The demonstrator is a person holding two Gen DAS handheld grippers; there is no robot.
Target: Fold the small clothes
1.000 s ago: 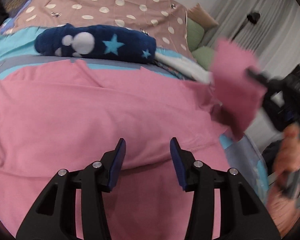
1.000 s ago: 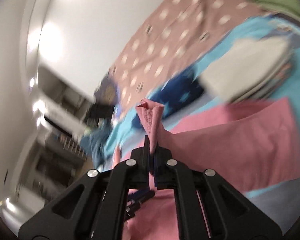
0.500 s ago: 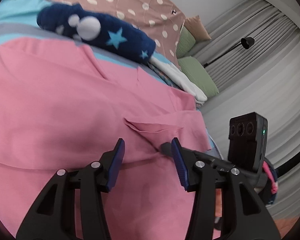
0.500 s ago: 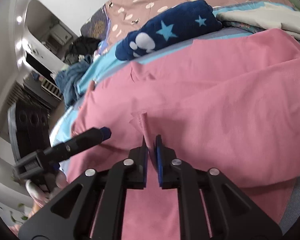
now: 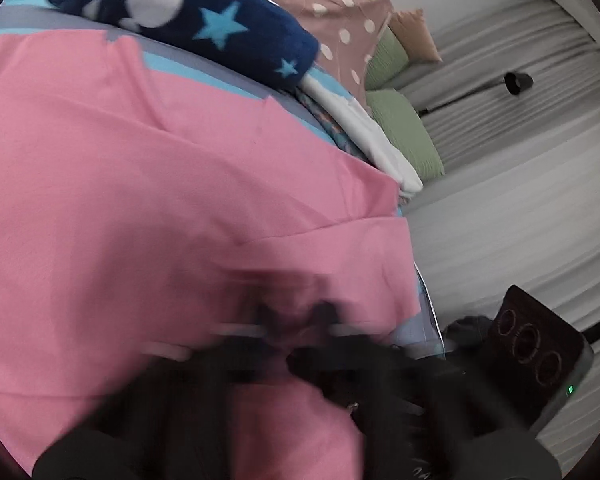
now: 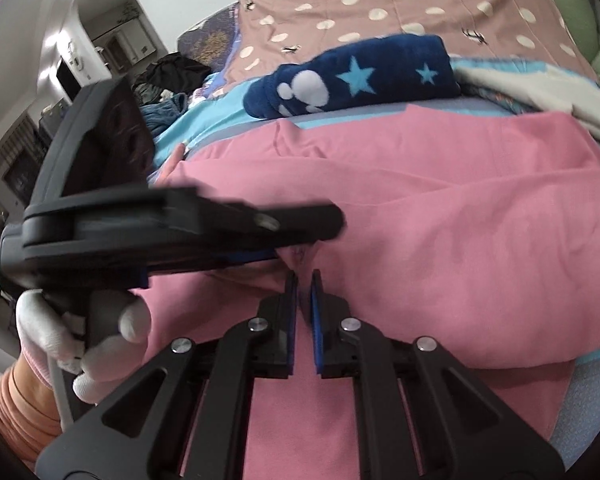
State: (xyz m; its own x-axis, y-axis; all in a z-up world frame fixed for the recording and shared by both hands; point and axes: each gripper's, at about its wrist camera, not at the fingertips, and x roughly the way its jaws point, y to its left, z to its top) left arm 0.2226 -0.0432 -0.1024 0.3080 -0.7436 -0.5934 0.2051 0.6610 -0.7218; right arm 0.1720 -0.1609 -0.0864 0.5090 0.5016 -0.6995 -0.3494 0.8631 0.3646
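In the left wrist view the left tool point(image 5: 292, 320) was smeared by motion blur low in the frame; its jaws looked drawn together over a small bunched ridge of the pink garment point(image 5: 148, 200), though whether cloth was pinched could not be told; the garment lay spread across the bed point(image 5: 204, 68); beyond it sat a rolled navy blanket point(image 5: 188, 20) with stars, and to its right a pile of white folded clothes point(image 5: 364, 132).

In the right wrist view the right tool point(image 6: 304, 280) stood with only a narrow slit between its blue pads, nothing caught in the slit; a puckered fold of the pink garment point(image 6: 460, 220) rose just past its tips; the left tool point(image 6: 300, 236), closed, reached in from the left onto that same pucker, gripped by a white-gloved hand point(image 6: 80, 340).
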